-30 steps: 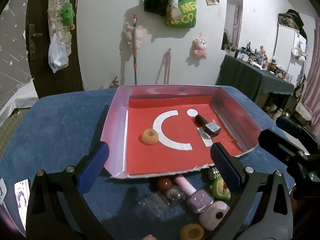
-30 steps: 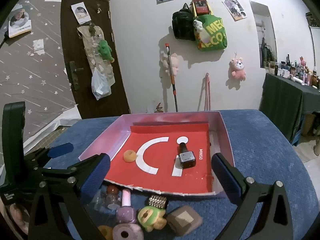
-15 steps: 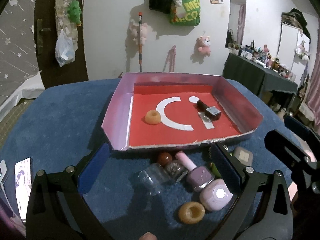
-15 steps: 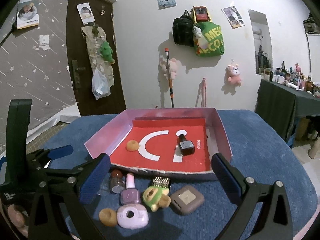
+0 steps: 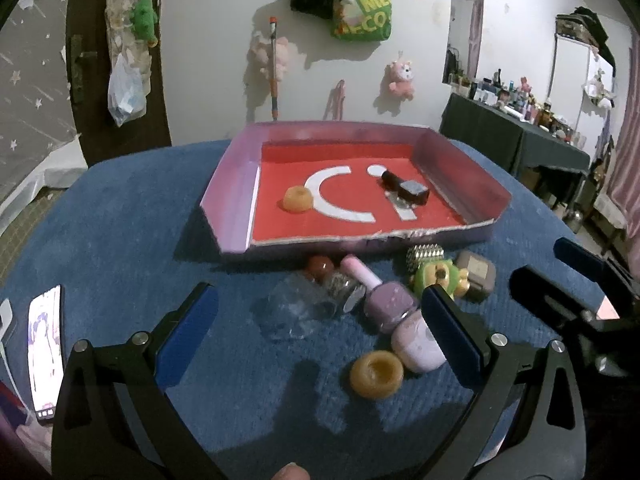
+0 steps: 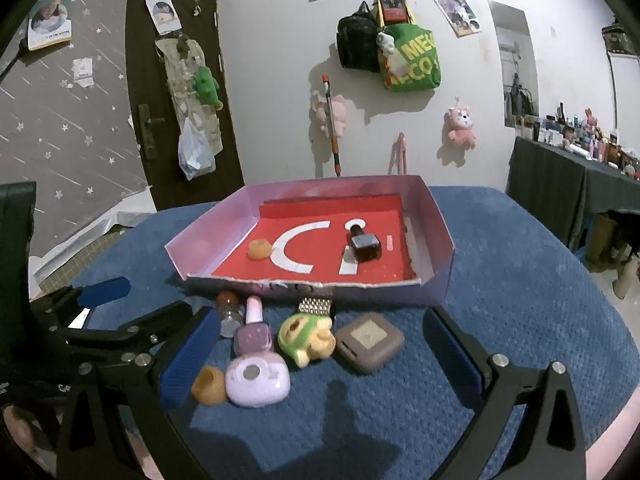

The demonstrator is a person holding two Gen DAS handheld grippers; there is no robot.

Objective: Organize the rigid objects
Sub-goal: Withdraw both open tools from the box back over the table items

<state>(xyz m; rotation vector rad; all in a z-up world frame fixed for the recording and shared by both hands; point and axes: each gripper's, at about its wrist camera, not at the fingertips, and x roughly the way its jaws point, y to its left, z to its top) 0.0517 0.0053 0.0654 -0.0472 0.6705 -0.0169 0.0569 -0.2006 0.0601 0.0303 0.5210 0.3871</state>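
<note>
- Room: white wall hung with bags and plush toys, dark door at left, cluttered dark dresser at right.
- Bench (image 5: 120, 220): covered in blue pile fabric, soft enough to let small round items tilt or roll.
- Cardboard tray (image 6: 436, 240): pink walls, red floor with white letters, set on the far half of the bench; already holding a dark nail-polish bottle (image 6: 364, 246) lying on its side and an orange ring (image 6: 258, 248), well apart.
- Left hand-held gripper (image 5: 320, 332): fingers wide apart, empty, hovering above the cluster; right finger in front of the lilac case.
- Right hand-held gripper (image 6: 316, 356): fingers likewise wide apart, empty, low over the same cluster.
- Phone (image 5: 46, 344): flat at the left edge of the bench.
- Unsorted cluster, just before the tray's torn near wall, items touching or nearly so: taupe square case (image 6: 370, 342), lilac rounded case (image 6: 258, 382), green-and-yellow toy (image 6: 306, 338), purple nail-polish bottle (image 6: 254, 330), clear glass jar (image 5: 300, 314), second orange ring (image 5: 376, 374), studded metallic piece (image 6: 316, 306), small brown-capped vial (image 6: 228, 312).
- Step in hand, judged: selection of the next item.
- Advice: choose an outer item such as the ring or taupe case; close on flat sides, squarely; avoid nudging neighbours; lift clear of the tray wall before placing.
</note>
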